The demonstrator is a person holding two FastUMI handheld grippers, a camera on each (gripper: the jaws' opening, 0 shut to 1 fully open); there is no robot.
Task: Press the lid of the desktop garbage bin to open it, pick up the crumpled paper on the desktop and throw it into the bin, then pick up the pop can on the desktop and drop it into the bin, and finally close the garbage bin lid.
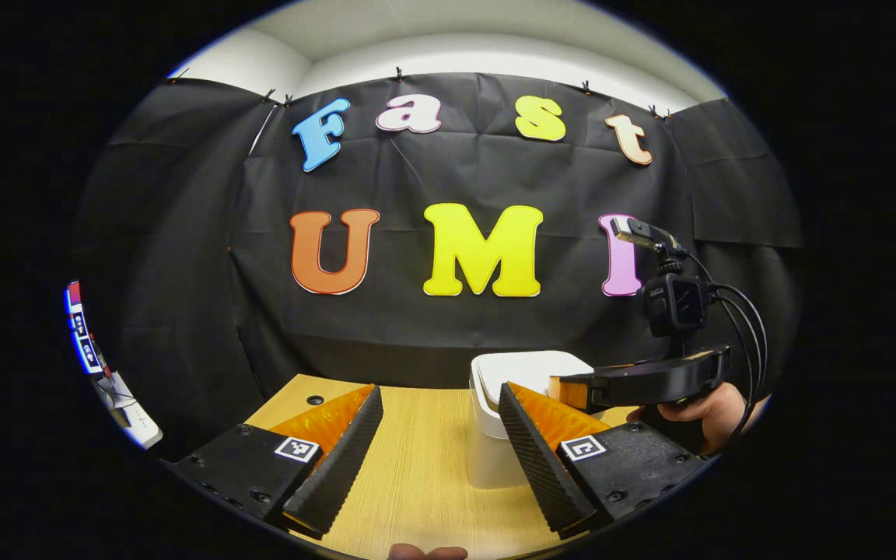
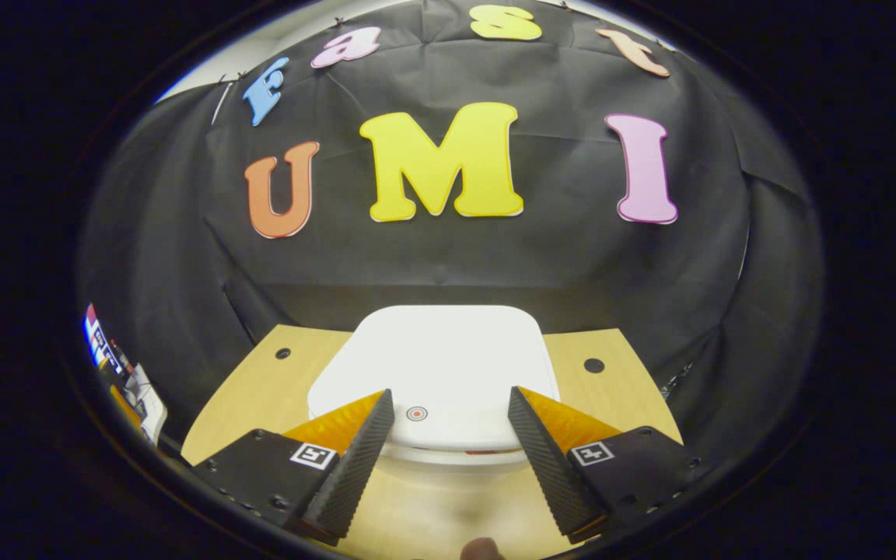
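Desktop garbage bin (image 2: pixel 448 373) with its lid (image 2: pixel 436 365) down, standing on the wooden bench (image 2: pixel 611 365) before the black cloth wall. In the right gripper view the right gripper (image 2: pixel 448 435) hangs just above the near edge of the lid, its jaws spread apart and grasping nothing; a small round press mark (image 2: pixel 417 413) on the lid lies between the two fingers, nearer the left one. In the left gripper view the left gripper (image 1: pixel 440 435) is held over the bench just beside the bin (image 1: pixel 495 435), jaws likewise released and empty, and the right gripper (image 1: pixel 642 381), with the hand (image 1: pixel 708 412) that holds it, reaches over the far side of the lid (image 1: pixel 526 369).

The step in hand appears to be the first: pressing the lid to open it. To do it well, one finger should likely be brought straight down onto the press mark, not onto the lid's raised middle, and pushed firmly enough to trip the catch. A release straight up, clear of the lid, would leave it free to spring open. The left gripper is best kept beside the bin and away from the lid's swing. From these frames neither the crumpled paper nor the pop can can be placed.
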